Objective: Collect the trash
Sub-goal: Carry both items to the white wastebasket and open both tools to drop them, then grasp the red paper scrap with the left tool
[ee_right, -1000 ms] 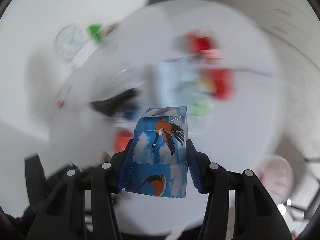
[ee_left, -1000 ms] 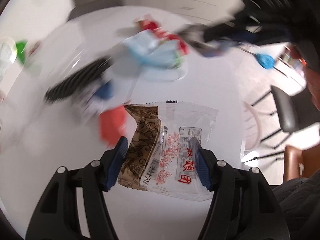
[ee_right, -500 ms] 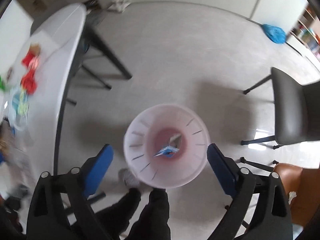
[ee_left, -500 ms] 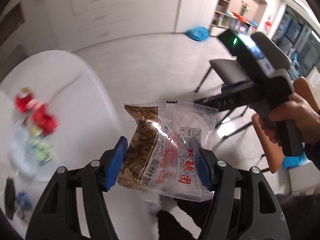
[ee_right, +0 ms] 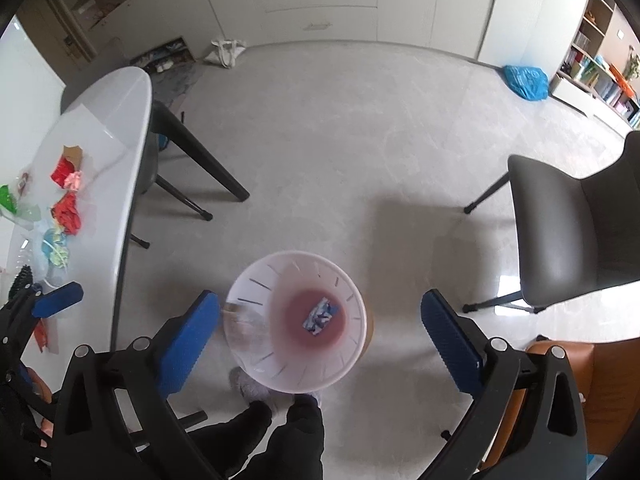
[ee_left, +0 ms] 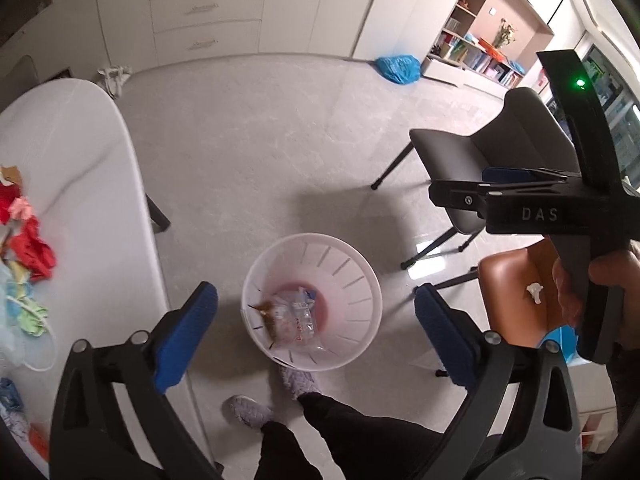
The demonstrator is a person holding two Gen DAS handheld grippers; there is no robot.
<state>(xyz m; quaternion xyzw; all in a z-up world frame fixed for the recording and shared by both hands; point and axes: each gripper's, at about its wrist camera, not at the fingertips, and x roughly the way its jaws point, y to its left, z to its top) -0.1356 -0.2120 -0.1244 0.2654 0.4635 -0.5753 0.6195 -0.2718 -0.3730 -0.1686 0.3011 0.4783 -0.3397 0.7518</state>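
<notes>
Left claw: the left gripper hangs over the floor with its blue pads spread wide and nothing between them.

Right claw: the right gripper is just as wide apart and just as bare, held above the same spot.

Straight below: the white slotted bin stands on the floor under both claws, close by the person's feet.

In the bin: a clear snack wrapper with a brown end lies on the reddish bottom; the right wrist view shows a small blue packet there, and a blurred clear shape at the bin's left wall that is probably that same wrapper.

Done so far: two pieces are binned, by the look of it.

Left to do: a fair heap still lies on the white table — red scraps, green and pale blue wrappers, and bits further along near the table's edge that are too small to name.

Where that sits: off to the left of both claws, well apart from the bin and higher than it.

Next, I'd guess: swing both claws back left over the table and pinch up another piece each; the crumpled red ones look easiest to grab.
</notes>
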